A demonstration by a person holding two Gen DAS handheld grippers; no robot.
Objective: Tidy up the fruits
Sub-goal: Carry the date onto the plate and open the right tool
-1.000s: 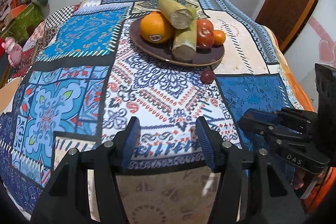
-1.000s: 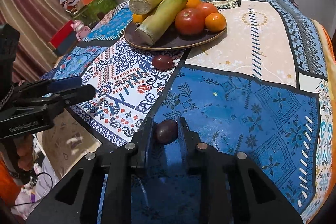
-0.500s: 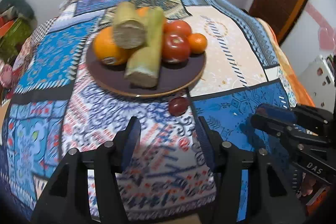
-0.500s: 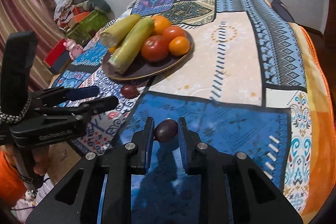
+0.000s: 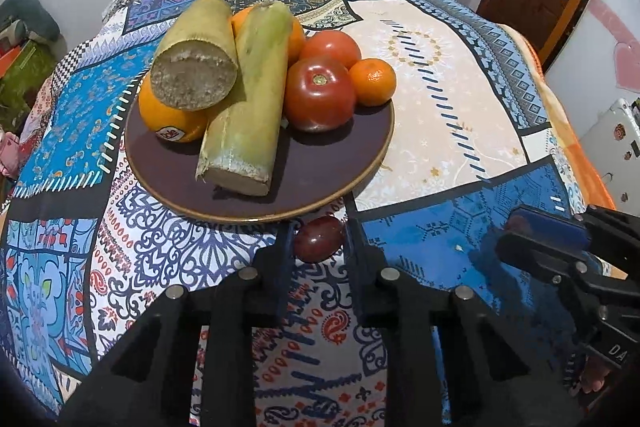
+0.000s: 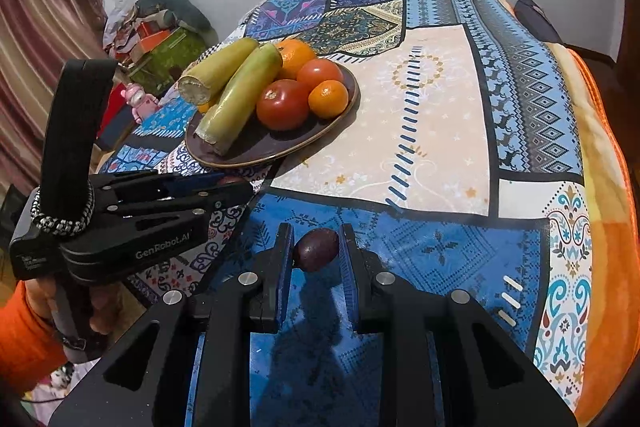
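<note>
The left gripper [image 5: 318, 239] sits low over the patchwork cloth [image 5: 440, 99], right at the near edge of the brown plate [image 5: 340, 183]. A small dark red fruit [image 5: 319, 238] lies on the cloth between its two fingers, just beside the plate rim. The fingers are close on both sides of the fruit, but it is hard to tell if they press it or only stand next to it.

The right gripper [image 6: 316, 251] pinches a dark purple round fruit [image 6: 316, 249] — both fingers touch its sides. It is over the blue patch of the cloth, well apart from the plate, and its shadow falls on the cloth below.

The plate is full. Two long green-yellow stalks with cut ends [image 5: 248, 95] lean across it, one resting on top of a big orange with a sticker [image 5: 168, 119]. Two red tomatoes [image 5: 320, 93] sit next to the stalks, and a small mandarin [image 5: 372, 81] touches them at the plate's right edge — another orange peeks out behind the stalks.
</note>
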